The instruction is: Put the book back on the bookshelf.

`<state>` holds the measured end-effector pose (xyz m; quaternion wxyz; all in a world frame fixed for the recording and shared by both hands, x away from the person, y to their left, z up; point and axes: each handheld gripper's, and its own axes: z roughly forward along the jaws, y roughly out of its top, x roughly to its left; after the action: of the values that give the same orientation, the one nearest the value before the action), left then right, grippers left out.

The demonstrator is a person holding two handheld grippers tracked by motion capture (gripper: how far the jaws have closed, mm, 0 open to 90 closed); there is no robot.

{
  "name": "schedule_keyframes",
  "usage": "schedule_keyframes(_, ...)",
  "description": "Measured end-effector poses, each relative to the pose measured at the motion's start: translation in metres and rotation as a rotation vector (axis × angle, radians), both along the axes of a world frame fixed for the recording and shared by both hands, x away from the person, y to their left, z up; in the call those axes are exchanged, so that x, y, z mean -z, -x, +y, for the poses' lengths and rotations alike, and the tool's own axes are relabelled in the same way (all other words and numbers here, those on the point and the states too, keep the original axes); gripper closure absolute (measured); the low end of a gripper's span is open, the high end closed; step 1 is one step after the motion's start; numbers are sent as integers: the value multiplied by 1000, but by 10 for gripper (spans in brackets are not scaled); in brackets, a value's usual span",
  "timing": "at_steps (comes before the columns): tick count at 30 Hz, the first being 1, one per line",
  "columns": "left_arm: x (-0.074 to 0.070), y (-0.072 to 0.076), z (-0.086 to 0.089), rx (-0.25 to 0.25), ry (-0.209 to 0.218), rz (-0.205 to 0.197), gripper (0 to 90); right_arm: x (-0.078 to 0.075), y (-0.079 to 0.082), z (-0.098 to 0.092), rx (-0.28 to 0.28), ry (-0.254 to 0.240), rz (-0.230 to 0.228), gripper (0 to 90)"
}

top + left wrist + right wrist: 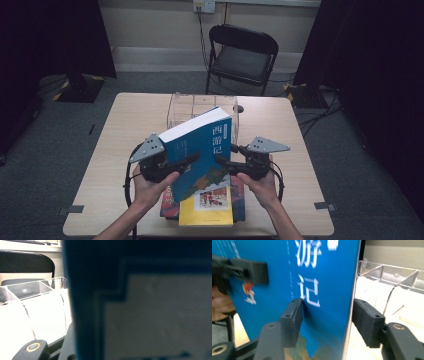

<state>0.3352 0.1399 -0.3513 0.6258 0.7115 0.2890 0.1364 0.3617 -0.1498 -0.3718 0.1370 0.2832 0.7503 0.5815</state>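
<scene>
**Blue book held tilted between two grippers above the stack**

A thick blue book with white characters on its cover is raised off the table, tilted so its top edge leans toward the far side and its white page block faces up and left. It hangs over the middle of the near half of the table, just in front of a clear acrylic organiser that stands near the centre of the far edge.

The left gripper reaches in from the book's left edge, and its jaws are clamped on the book; in the left gripper view the blurred blue cover sits hard against the camera, beside the organiser's clear dividers.

The right gripper comes in from the book's right, spine side. In the right gripper view its jaws straddle the spine edge: the left pad touches the front cover, while the right pad stands apart from the book with a visible gap, so the fingers are apart and not pressing.

Below the lifted book, at the middle of the near edge, lies a stack with a yellow book on top.
</scene>
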Motion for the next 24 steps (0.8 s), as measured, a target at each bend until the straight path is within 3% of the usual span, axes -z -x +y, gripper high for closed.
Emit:
schedule_keyframes(2,0,-2,1,-4,5,13,608,4,-1,-2,16,21,15,368)
schedule_keyframes(9,-1,-6,7,-33,19,60,611,20,3,-32,91,8,68,352)
schedule_keyframes(13,-3,-7,11,-44,14,62,612,38,10,-62,163,46,118,329)
schedule_keyframes(14,-4,-8,12,-47,5,61,612,38,10,-62,163,46,118,329)
schedule_keyframes(24,-11,-14,25,-107,-6,58,614,74,22,-108,321,208,220,279)
